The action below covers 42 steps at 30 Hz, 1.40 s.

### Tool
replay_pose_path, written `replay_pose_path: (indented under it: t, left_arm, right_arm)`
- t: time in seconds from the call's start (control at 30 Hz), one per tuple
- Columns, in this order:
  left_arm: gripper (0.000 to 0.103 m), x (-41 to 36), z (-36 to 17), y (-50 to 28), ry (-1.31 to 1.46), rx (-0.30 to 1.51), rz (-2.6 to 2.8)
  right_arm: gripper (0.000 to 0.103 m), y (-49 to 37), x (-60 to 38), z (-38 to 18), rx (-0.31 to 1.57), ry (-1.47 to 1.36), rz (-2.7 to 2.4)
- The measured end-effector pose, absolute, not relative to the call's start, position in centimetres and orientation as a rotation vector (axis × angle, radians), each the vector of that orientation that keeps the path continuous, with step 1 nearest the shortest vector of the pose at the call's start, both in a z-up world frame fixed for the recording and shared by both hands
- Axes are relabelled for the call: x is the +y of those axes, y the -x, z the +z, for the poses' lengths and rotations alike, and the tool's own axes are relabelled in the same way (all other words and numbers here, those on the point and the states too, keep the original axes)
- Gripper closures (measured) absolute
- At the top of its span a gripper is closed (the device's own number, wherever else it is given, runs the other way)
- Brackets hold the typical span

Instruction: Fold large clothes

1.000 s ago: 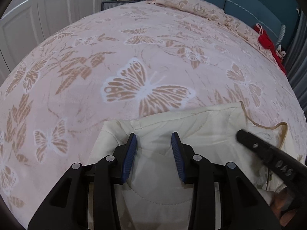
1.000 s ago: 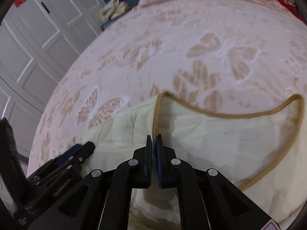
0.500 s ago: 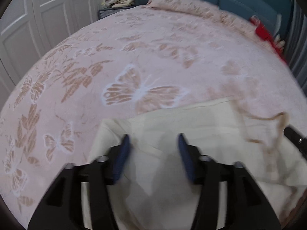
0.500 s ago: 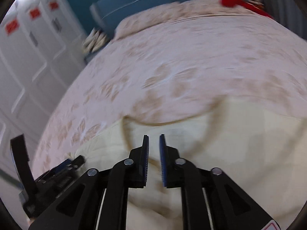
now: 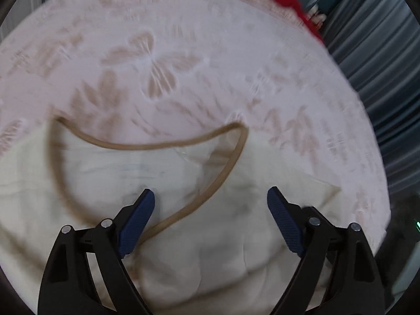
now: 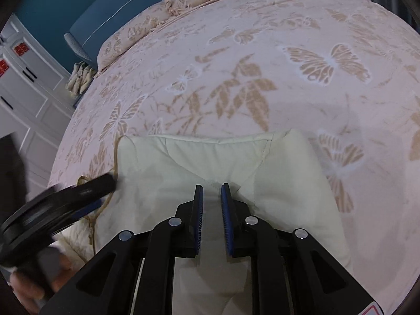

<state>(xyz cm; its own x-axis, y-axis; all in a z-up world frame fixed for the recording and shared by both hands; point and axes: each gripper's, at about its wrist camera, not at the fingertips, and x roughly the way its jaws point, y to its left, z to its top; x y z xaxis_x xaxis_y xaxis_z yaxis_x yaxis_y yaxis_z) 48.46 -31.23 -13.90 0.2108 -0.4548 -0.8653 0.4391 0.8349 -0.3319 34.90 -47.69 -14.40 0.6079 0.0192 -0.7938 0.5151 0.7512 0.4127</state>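
Left wrist view, blurred throughout. Cream garment point(image 5: 105, 173) filling lower half of frame, flat on butterfly-print bed point(image 5: 183, 26). Tan trim point(image 5: 157, 145) looping from left edge across centre, then curving down to the left blue pad point(image 5: 136, 218). Left tongs point(image 5: 210, 190) wide apart, just been opening, hanging over the cloth; fabric and trim lying in the gap, pads not pressing on anything. Red item point(image 5: 291, 2) at upper right on the far bed edge, grey curtain point(image 5: 380, 65) along right side. Right wrist view, sharp: white wardrobe point(image 6: 26, 99) at left, blurred hand point(image 6: 26, 288) at lower left with the other tool reaching in over the garment's trimmed left edge. Teal headboard point(image 6: 118, 8) and pillow point(image 6: 157, 26) at upper left. Folded-over garment edge across centre, upper corners rounded, rest running down under the tool. Right tongs point(image 6: 211, 185) at centre bottom, narrow gap, just been closing a little; cream fabric visible through the gap, no visible clamp on it. Bare bedspread to the right.
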Motion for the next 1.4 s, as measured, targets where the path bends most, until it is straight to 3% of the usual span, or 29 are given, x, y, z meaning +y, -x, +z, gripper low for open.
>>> replay_pose_path:
  t: [0.07,0.1,0.13,0.23,0.57,0.67,0.73,0.77,0.87,0.97,1.03,1.13,1.27,1.3,1.37,1.4]
  left_arm:
    - [0.054,-32.5,-14.3,-48.1,-0.041,1.171,-0.605]
    - [0.078,-32.9,-14.3,-47.8,-0.056,1.161,-0.621]
    - [0.093,-33.3,-14.4,-47.6,-0.071,1.160,-0.626]
    - [0.099,-33.4,-14.6,-47.4,-0.100,1.128,-0.613]
    - [0.096,-33.4,-14.7,-46.0,-0.184,0.996,-0.557]
    - [0.085,-30.8,-11.7,-44.9,-0.153,0.928,-0.532]
    - [0.063,-27.3,-9.5,-44.6,-0.133,0.877,-0.525]
    - [0.058,-26.1,-9.0,-44.9,-0.144,0.867,-0.497]
    - [0.057,-21.8,-8.9,-46.9,-0.177,0.895,-0.400]
    - [0.046,-20.2,-10.5,-49.1,-0.171,0.975,-0.383]
    - [0.041,-20.1,-11.6,-49.9,-0.164,1.011,-0.403]
    - [0.040,-20.5,-13.3,-50.4,-0.224,1.020,-0.380]
    - [0.041,-20.8,-14.9,-50.5,-0.280,0.998,-0.363]
    - [0.043,-20.8,-15.0,-50.2,-0.294,0.979,-0.357]
    - [0.049,-20.6,-15.1,-49.8,-0.294,0.949,-0.338]
    - [0.054,-20.4,-15.1,-49.8,-0.282,0.938,-0.326]
  right_arm:
    - [0.096,-34.7,-47.7,-14.6,0.867,-0.664,-0.318]
    - [0.099,-34.4,-47.6,-14.5,0.853,-0.662,-0.323]
    - [0.100,-34.2,-47.6,-14.3,0.833,-0.656,-0.337]
    - [0.103,-34.1,-47.9,-14.9,0.811,-0.653,-0.383]
    - [0.103,-34.9,-47.7,-16.1,0.851,-0.593,-0.424]
    - [0.103,-33.7,-48.2,-14.5,0.819,-0.628,-0.466]
    - [0.089,-32.1,-47.5,-11.6,0.755,-0.609,-0.516]
    - [0.089,-32.0,-46.7,-10.1,0.736,-0.591,-0.495]
    - [0.088,-34.3,-42.8,-8.1,0.779,-0.526,-0.338]
    - [0.069,-37.8,-38.7,-8.5,0.851,-0.470,-0.207]
    - [0.068,-40.4,-35.9,-9.6,0.898,-0.381,-0.162]
    - [0.068,-43.3,-33.7,-12.1,0.982,-0.325,-0.131]
    - [0.078,-43.9,-33.3,-14.3,1.005,-0.289,-0.120]
    - [0.090,-43.8,-33.7,-14.3,0.999,-0.301,-0.121]
    - [0.103,-43.2,-34.8,-14.6,0.982,-0.322,-0.174]
    - [0.103,-42.8,-35.4,-14.7,0.972,-0.344,-0.183]
